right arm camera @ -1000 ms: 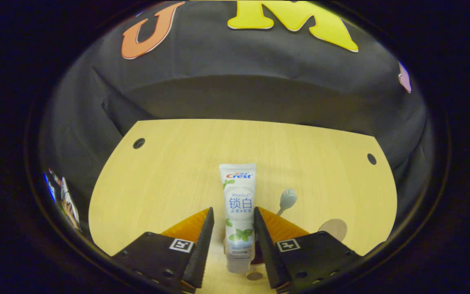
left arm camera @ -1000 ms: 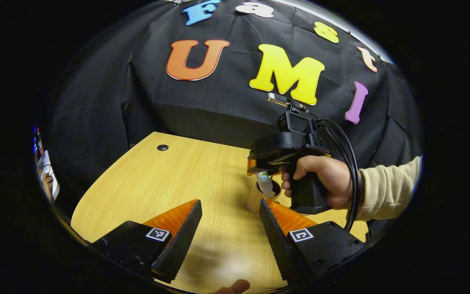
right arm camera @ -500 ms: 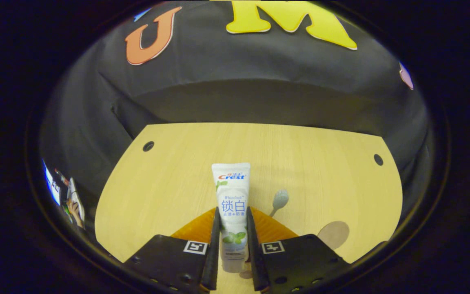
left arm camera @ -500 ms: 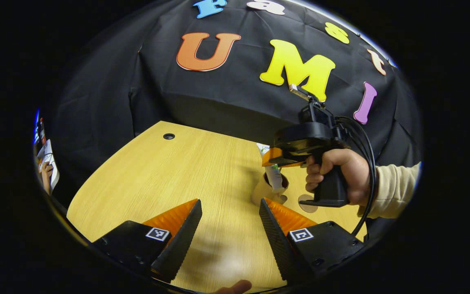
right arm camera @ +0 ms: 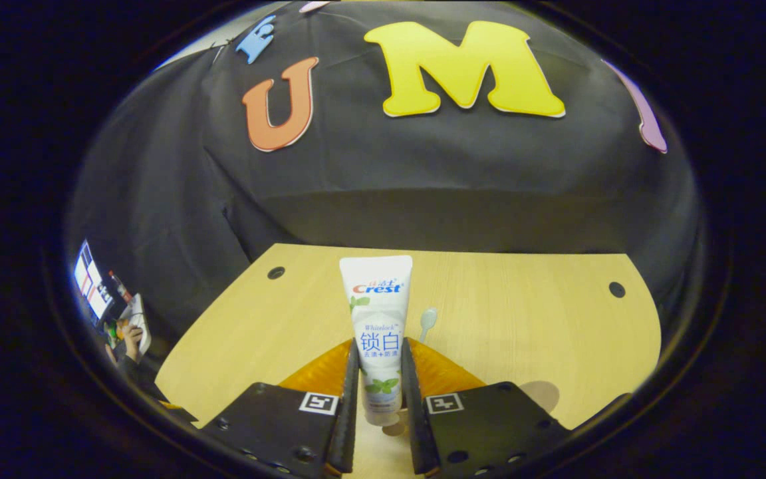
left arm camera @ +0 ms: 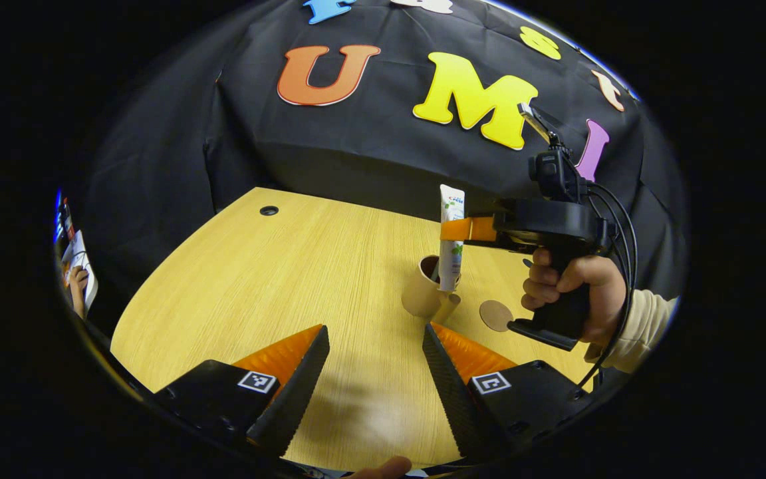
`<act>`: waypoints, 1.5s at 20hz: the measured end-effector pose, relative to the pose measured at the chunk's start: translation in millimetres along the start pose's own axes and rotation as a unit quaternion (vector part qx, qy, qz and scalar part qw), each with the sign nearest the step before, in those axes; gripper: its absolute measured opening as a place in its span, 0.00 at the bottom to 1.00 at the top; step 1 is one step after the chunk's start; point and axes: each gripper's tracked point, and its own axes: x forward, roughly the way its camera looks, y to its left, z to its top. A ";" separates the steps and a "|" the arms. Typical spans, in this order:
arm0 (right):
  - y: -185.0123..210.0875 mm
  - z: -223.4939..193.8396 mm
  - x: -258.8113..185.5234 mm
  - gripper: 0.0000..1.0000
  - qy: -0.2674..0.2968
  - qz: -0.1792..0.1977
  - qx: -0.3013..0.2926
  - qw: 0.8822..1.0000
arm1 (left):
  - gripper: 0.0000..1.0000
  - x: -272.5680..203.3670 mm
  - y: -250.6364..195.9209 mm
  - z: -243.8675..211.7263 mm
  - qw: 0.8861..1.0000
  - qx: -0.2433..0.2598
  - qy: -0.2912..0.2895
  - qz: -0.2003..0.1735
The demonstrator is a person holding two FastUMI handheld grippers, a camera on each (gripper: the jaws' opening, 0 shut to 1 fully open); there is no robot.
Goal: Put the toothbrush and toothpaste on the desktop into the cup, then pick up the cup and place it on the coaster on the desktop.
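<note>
A white toothpaste tube (right arm camera: 378, 313) stands upright with my right gripper (right arm camera: 380, 347) shut on its lower half. In the left gripper view the same tube (left arm camera: 451, 226) hangs in the right gripper (left arm camera: 464, 229), its lower end at the mouth of the tan cup (left arm camera: 419, 296). A round brown coaster (left arm camera: 495, 315) lies just right of the cup. The toothbrush head (right arm camera: 427, 319) lies on the desk beyond the tube. My left gripper (left arm camera: 374, 332) is open over bare desk, short of the cup.
A hand in a cream sleeve (left arm camera: 576, 293) holds the right gripper, with cables behind it. The wooden desk (left arm camera: 276, 286) has a cable hole at each back corner (right arm camera: 276, 273) (right arm camera: 616, 289). Black cloth walls close the back and sides.
The right gripper's open jaws closed on the toothpaste tube, then it rose and levelled out, bringing the tube upright at the cup. The left gripper stayed open and almost still.
</note>
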 end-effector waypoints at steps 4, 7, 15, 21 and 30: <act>-1.3 17.6 -12.9 0.33 -0.028 0.003 -0.013 1.000 | 0.91 -0.4 -9.0 4.1 1.000 0.019 -0.003 -0.009; -1.5 18.6 -8.0 0.33 -0.027 0.009 -0.023 0.999 | 0.91 6.3 -17.7 6.2 1.000 0.012 0.000 -0.018; -25.1 2.9 -39.4 0.66 0.008 0.005 -0.014 1.000 | 0.91 40.5 -42.2 2.9 0.999 0.017 0.023 -0.044; -62.0 38.6 -106.7 0.96 -0.031 -0.017 -0.024 0.999 | 0.91 85.4 -76.9 2.0 0.995 0.014 0.072 -0.069; -124.1 71.0 -192.1 0.95 -0.095 -0.047 -0.023 0.994 | 0.91 155.0 -106.5 -18.1 0.977 0.042 0.207 -0.030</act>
